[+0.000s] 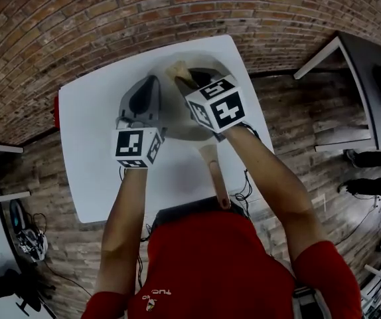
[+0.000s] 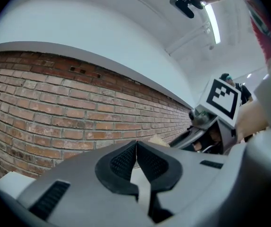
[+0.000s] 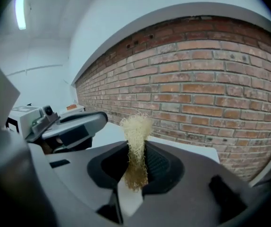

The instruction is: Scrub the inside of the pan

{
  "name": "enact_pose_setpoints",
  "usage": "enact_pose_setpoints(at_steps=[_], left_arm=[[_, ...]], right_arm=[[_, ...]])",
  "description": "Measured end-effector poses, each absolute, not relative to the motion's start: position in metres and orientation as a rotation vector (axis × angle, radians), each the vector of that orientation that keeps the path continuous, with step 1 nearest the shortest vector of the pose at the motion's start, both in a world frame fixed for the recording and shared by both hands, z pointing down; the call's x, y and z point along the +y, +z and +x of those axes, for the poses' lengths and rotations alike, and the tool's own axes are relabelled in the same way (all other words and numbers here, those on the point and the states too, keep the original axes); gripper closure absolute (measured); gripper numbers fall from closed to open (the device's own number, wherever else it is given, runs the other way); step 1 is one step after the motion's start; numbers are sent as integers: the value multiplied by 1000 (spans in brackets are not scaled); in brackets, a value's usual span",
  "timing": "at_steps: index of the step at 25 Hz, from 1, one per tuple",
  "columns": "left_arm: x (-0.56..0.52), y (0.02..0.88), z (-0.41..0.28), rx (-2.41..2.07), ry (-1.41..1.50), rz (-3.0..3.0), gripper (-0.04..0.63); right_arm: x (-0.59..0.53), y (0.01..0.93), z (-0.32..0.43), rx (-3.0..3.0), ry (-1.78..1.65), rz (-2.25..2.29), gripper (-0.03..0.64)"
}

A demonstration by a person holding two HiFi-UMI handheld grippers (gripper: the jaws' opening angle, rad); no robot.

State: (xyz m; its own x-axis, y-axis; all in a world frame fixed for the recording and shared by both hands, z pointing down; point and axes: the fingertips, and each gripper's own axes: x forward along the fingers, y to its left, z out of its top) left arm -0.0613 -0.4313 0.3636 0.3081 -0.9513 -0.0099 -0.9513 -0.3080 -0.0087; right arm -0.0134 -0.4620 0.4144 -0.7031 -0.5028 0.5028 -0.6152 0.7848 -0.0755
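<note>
Scrubber (image 3: 136, 129) fibres sit pinched in my right gripper (image 3: 137, 161), ready to rub the pan (image 1: 177, 126) (it's beneath me); my left gripper (image 2: 136, 151) is pressed together, empty.

Red brick wall (image 2: 55, 108), white table (image 1: 91, 131), white ceiling (image 2: 102, 27) with a strip light (image 2: 213, 21)

Lit evenly from overhead, indoors, fairly bright. Brightest on the white table (image 1: 97, 131) in the head view, mildly washed out, with only soft, faint shadows. Smeared and hazy around the pan (image 1: 177, 133). Bent hard by fisheye in all three views, most plainly along the brick wall (image 3: 211, 79); darkened to black at the corners of both gripper views. Slightly blown out at the ceiling strip light (image 2: 214, 20). Crisp on the fibrous scrubber (image 3: 135, 129) pinched in the right gripper (image 3: 138, 163).
</note>
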Motion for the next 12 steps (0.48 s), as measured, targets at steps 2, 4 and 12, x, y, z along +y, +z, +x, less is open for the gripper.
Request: enact_pose_setpoints(at_steps=[2,4,12], left_arm=[[-432,370,-65,1843,-7,-2540,580],[-433,374,-69,1843,-7,-2543,580],[-431,387,-89,1888,12,-2542,580]], right_arm=[[-466,437,-18,-2441,363,815,529],[-471,458,-23,-2371,391,793,529],[-475,534,-50,-2172,473,710,529]])
